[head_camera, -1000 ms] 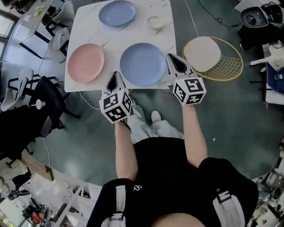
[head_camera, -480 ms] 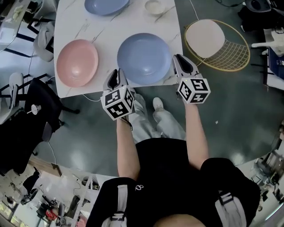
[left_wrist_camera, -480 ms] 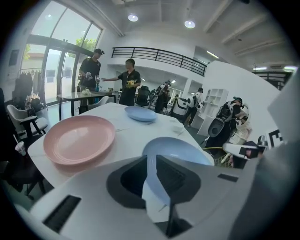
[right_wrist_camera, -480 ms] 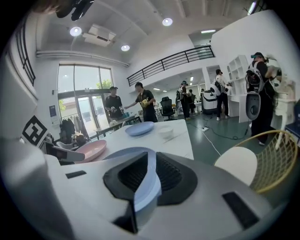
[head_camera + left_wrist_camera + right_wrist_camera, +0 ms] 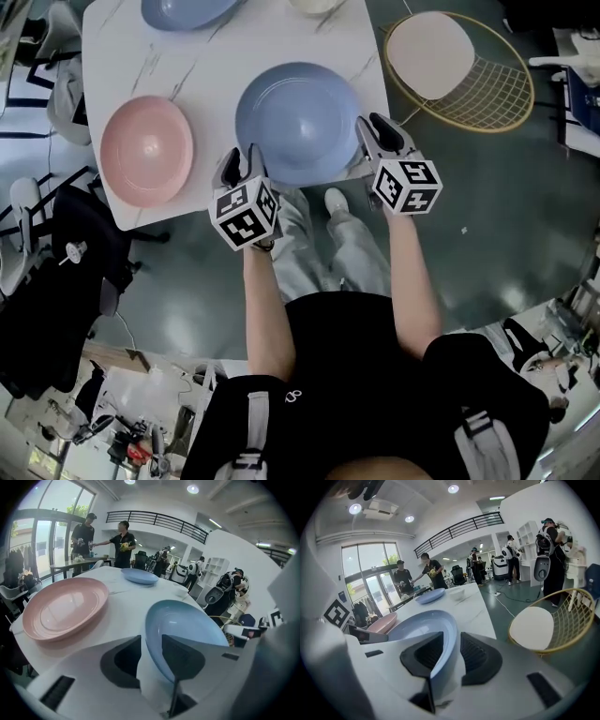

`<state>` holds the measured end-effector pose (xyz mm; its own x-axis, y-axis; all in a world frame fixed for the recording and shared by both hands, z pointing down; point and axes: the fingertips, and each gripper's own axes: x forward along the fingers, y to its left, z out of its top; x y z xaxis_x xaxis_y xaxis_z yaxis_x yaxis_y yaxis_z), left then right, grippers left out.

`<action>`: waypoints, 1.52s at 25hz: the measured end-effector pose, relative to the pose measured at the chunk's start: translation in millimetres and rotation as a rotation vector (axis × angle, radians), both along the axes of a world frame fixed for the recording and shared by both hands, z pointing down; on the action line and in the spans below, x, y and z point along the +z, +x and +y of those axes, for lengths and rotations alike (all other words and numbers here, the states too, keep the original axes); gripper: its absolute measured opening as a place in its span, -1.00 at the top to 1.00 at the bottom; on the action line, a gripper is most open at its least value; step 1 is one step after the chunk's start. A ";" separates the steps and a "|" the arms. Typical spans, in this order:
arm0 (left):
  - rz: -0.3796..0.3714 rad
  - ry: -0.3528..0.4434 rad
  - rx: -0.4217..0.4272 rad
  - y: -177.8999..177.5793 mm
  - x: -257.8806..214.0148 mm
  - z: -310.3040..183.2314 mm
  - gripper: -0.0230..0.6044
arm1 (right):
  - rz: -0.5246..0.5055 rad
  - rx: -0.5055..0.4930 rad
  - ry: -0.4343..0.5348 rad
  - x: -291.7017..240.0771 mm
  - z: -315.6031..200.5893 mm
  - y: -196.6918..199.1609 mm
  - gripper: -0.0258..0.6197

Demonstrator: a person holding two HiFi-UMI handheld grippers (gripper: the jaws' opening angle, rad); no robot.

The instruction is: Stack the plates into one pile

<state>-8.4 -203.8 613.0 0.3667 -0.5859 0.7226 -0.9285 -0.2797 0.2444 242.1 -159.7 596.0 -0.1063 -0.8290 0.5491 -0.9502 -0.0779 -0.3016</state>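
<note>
Both forearms are extending forward from the body, roughly parallel and bare. The left tool [image 5: 242,159] is pointing ahead and its jaws are opening. The near-left rim of the blue plate [image 5: 295,117] is sitting between them, unclamped. The right tool [image 5: 375,129] is also pointing ahead with its jaws opening, and the plate's near-right rim is sitting between them, likewise unclamped. Both marker cubes are facing upward.

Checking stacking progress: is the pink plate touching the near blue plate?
Apart: head view shows bare table between pink plate and near blue plate.
</note>
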 end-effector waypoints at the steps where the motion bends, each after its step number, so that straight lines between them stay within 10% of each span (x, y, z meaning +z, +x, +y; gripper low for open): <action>1: 0.002 -0.010 0.003 0.7 2.8 -1.0 0.44 | -0.004 -0.003 -0.014 3.7 0.0 -1.5 0.54; 20: 0.022 -0.030 -0.044 3.7 1.6 2.2 0.64 | -0.061 -0.035 -0.163 18.2 -2.5 -11.0 0.69; 38: 0.023 0.081 -0.280 -96.7 -48.0 -6.5 0.64 | -0.058 -0.275 -0.082 -24.9 -72.6 -108.9 0.70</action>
<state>-105.1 -210.3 565.0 0.1981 -0.7223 0.6626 -0.9668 -0.0327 0.2534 133.2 -232.3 571.1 -0.3541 -0.7179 0.5994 -0.9203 0.1536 -0.3597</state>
